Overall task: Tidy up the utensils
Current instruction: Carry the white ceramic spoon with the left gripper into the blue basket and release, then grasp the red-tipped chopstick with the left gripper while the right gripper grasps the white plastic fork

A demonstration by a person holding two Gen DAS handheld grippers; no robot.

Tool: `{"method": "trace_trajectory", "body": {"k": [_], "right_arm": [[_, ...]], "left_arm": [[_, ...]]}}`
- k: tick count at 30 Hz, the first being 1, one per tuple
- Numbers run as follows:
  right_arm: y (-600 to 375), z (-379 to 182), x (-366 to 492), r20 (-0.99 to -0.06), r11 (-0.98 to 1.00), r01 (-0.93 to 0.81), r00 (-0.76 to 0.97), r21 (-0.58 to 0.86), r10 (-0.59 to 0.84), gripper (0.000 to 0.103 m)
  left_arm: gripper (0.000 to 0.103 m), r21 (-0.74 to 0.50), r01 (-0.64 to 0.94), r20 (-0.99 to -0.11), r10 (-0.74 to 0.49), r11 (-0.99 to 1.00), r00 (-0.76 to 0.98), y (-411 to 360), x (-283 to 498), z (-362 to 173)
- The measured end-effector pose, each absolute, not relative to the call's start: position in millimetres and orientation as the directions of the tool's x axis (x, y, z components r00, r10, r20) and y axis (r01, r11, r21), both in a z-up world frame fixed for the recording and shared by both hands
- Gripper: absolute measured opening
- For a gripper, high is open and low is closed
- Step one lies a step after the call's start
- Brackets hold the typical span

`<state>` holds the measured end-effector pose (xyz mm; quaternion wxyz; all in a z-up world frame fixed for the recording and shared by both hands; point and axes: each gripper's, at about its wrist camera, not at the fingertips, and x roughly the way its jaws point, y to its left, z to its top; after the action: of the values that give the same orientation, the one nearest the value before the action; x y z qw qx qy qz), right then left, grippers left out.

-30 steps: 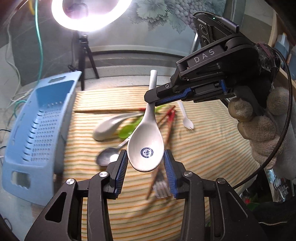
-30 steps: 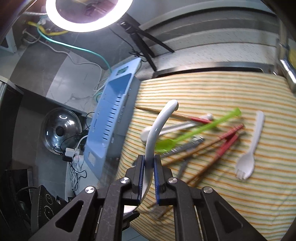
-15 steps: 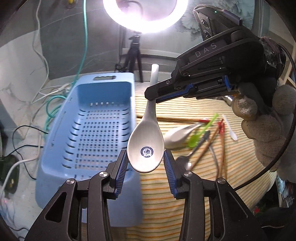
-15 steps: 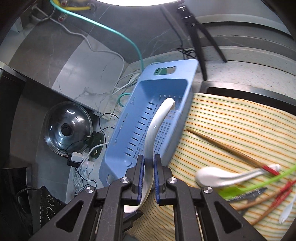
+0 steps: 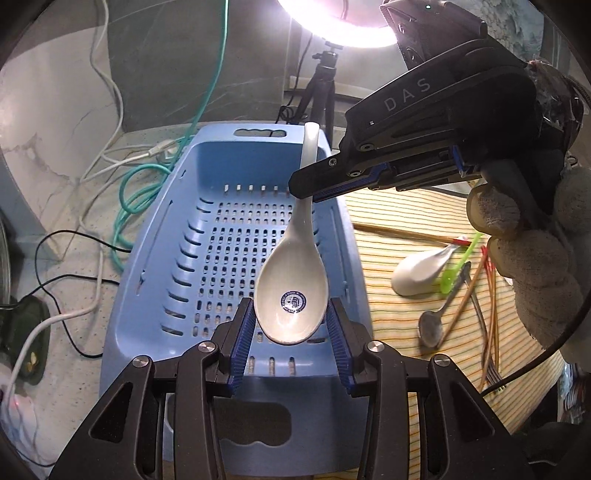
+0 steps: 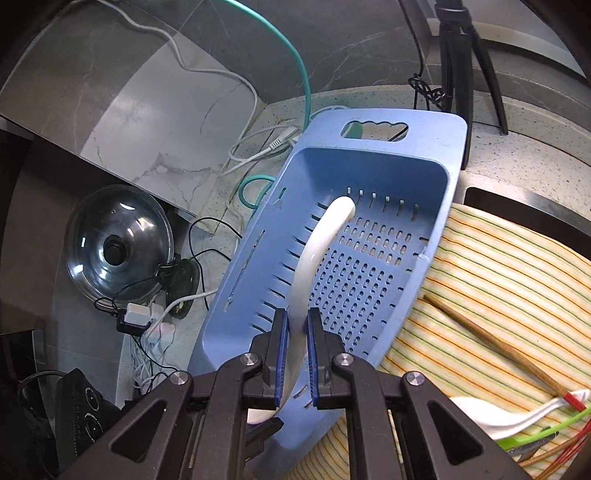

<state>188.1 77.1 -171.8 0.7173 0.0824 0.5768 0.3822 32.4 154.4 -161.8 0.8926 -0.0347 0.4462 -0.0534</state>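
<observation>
Both grippers clamp the white ceramic soup spoon [image 5: 291,284] above the blue perforated plastic basket [image 5: 207,266]: left gripper [image 5: 291,332] on the bowl, right gripper [image 6: 295,354] on the handle. Uneven release risks the smooth spoon tipping out and chipping.

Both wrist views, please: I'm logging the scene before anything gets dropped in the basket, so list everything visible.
ceramic spoon: one, white, held over the basket
basket: one, blue, perforated, beside the cloth
striped cloth: one, yellow
second white spoon: one, on the cloth
metal spoon: one, silver, on the cloth
green plastic utensil: one, on the cloth
chopsticks: several, wood and red
glass lid: one, left of basket
ring light: one, on tripod
cables: white, green, black
left gripper: around the spoon's bowl
right gripper: shut on the spoon's handle
gloved hand: one
</observation>
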Motion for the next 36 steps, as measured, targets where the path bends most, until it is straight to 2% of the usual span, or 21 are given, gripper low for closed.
{"method": "trace_trajectory", "body": {"k": [6,8,10,16,23,31,36], "right_arm": [[92,-175,187,-0.793,0.705,-0.495,0.049,0.508,0.607,0.015],[92,-173,185,-0.794,0.707,-0.498,0.06,0.502,0.605,0.037],[90,-169,183,-0.796,0.714,-0.506,0.085,0.484,0.599,0.042],[73,-156,175,-0.786,0.711,-0.51,0.104,0.484,0.609,0.042],[31,-130,160,-0.766,0.715,-0.521,0.167,0.466,0.621,0.045],[-55,-110,148,-0.72,0.748,-0.484,0.296,0.453,0.628,0.045],[-112,-107,139,-0.738,0.785,-0.458,0.334,0.417,0.586,0.045]], "left_arm": [[0.039,-0.112,0.016,-0.815,-0.101,0.994,0.571,164,40,-168],[0.039,-0.115,0.0,-0.809,-0.093,0.993,0.58,168,39,-166],[0.039,-0.115,-0.013,-0.803,-0.085,0.993,0.589,170,36,-162],[0.039,-0.096,-0.025,-0.782,-0.06,0.995,0.62,166,25,-148],[0.039,-0.123,0.005,-0.78,-0.1,0.992,0.618,148,12,-139],[0.039,-0.083,0.031,-0.777,-0.084,0.996,0.624,104,-6,-126],[0.039,-0.102,0.034,-0.775,-0.101,0.994,0.624,82,-11,-121]]}}
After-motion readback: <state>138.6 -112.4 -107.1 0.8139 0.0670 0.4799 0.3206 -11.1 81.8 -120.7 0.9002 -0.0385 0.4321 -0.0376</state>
